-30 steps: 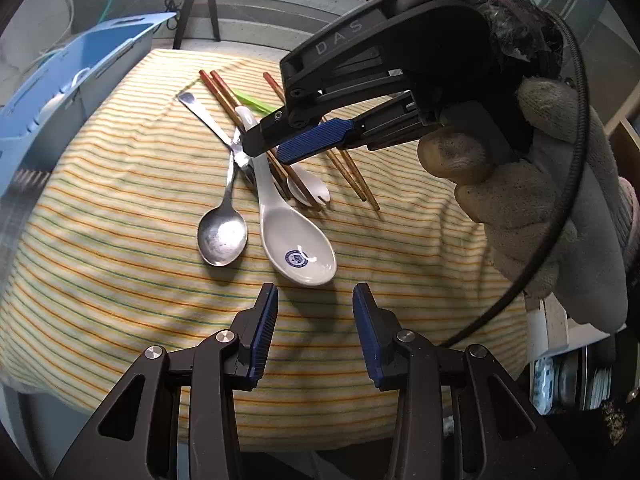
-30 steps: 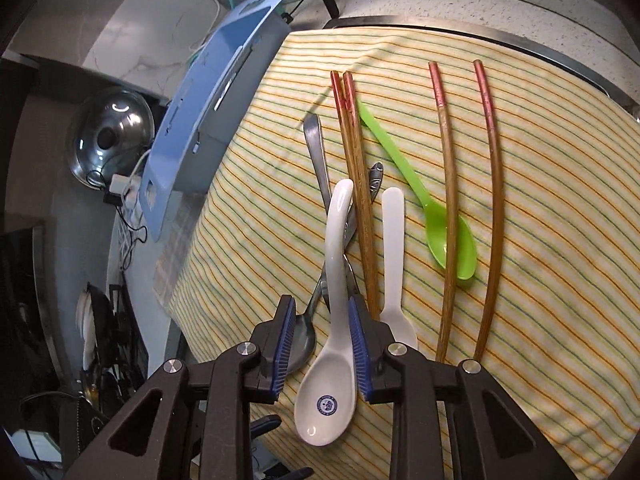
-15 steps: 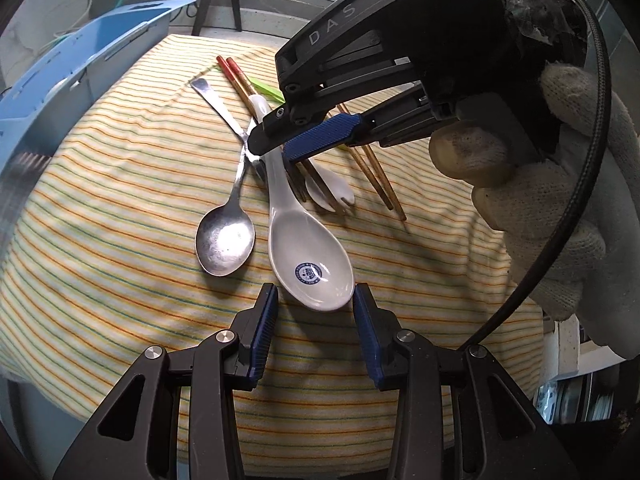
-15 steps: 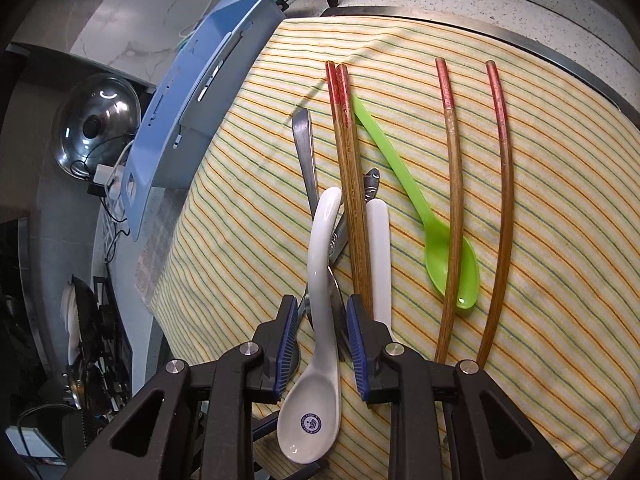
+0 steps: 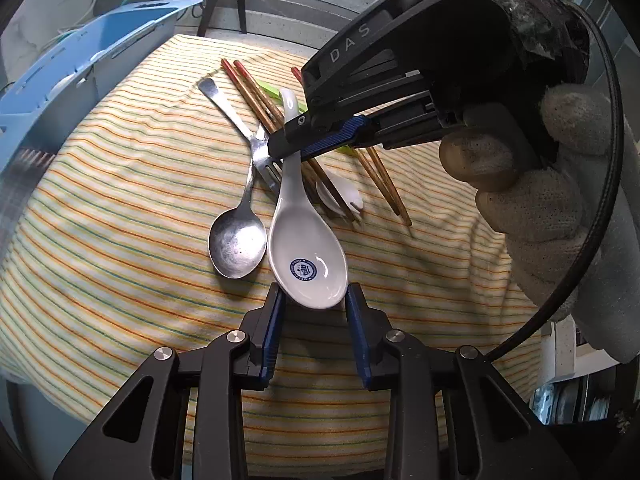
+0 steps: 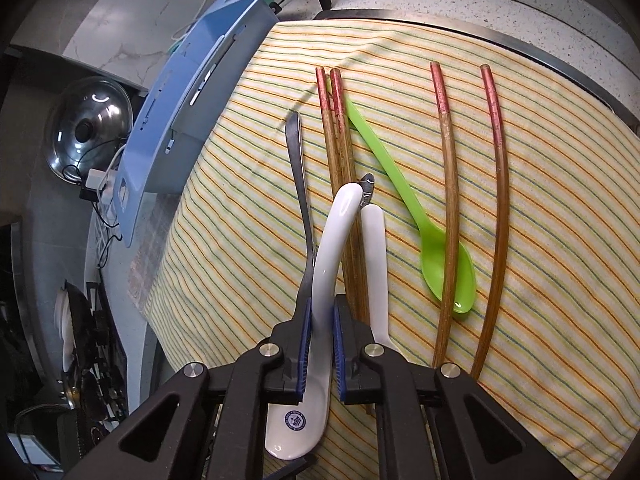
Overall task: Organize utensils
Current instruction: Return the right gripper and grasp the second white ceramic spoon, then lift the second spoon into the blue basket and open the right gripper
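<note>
right gripper (image 6: pixel 320 344) just clamped onto the white ceramic spoon (image 5: pixel 306 256) handle, left gripper (image 5: pixel 314 306) fingers closing round its bowl, striped cloth (image 5: pixel 120 208) underneath

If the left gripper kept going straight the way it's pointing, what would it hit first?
Most likely the bowl of the white ceramic spoon, which already sits between the fingertips of the left gripper. The right gripper grips its handle further on. Depth is hard to judge, so the striped cloth underneath may come first.
</note>
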Tool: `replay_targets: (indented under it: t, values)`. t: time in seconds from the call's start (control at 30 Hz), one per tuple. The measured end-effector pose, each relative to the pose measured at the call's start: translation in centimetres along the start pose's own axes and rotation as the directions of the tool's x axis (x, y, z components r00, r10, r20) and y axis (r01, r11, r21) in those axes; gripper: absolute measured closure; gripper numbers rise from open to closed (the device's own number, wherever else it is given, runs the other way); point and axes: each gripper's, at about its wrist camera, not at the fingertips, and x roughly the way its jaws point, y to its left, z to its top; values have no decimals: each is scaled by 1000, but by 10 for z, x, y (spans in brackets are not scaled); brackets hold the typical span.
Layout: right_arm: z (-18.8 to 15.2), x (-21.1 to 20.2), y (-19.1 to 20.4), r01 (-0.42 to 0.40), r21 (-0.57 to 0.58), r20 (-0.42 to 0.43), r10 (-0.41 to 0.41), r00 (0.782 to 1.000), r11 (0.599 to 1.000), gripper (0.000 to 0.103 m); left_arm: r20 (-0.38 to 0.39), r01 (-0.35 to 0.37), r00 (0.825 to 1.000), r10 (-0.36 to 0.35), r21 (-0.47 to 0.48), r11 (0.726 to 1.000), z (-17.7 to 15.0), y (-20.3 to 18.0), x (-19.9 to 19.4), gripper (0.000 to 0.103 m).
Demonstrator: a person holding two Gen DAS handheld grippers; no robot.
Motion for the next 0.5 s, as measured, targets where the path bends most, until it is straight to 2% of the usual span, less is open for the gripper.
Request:
replay_targets:
  t: [0.23,0.5]
  values:
    - [3,-11,3,-36,21,28,36,999,999,93,23,1,1000,-1,3,1000,2,11,-15,77]
    - [18,-22,28,-52,14,75,50,996,999,93,62,-5,998,3,31,999,12,25,-37,77]
